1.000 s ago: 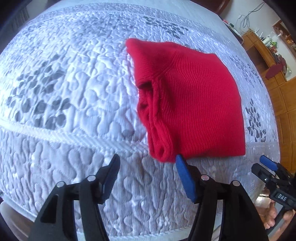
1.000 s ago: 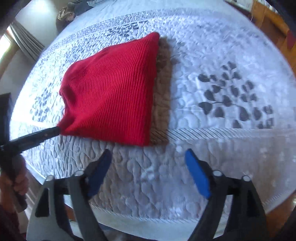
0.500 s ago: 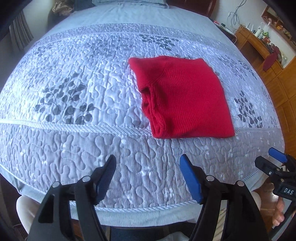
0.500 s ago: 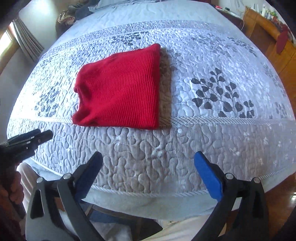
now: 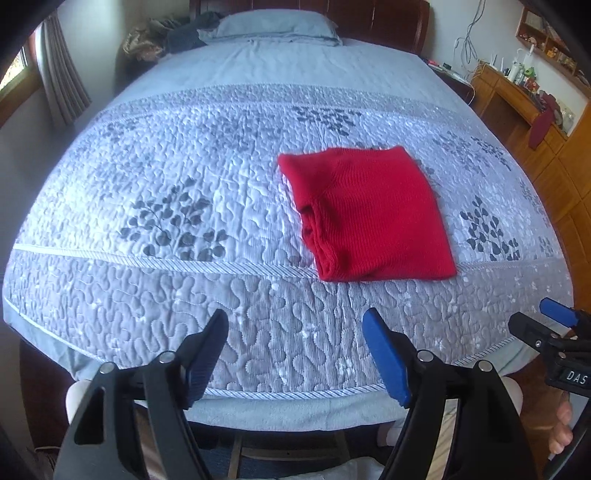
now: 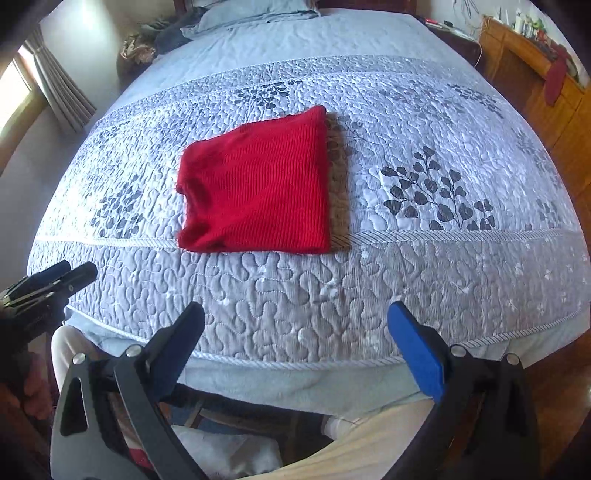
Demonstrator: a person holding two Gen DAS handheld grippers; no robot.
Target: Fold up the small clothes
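A red knit garment (image 5: 369, 214) lies folded into a flat rectangle on the quilted grey bedspread (image 5: 184, 206). It also shows in the right wrist view (image 6: 255, 184), with a brown furry edge (image 6: 338, 177) sticking out along its right side. My left gripper (image 5: 295, 343) is open and empty, held back above the bed's near edge. My right gripper (image 6: 295, 343) is open and empty too, also near the bed's front edge. Each gripper shows at the side of the other's view: right (image 5: 546, 328), left (image 6: 55, 277).
A pillow (image 5: 273, 26) and a heap of dark clothes (image 5: 177, 35) lie at the head of the bed. Wooden furniture (image 5: 524, 107) stands to the right, a curtained window (image 5: 55, 81) to the left. The person's legs (image 6: 369, 443) are below the bed edge.
Both grippers have pulled back and up from the folded red garment, which now looks smaller and farther off. The garment has stayed where it lay.
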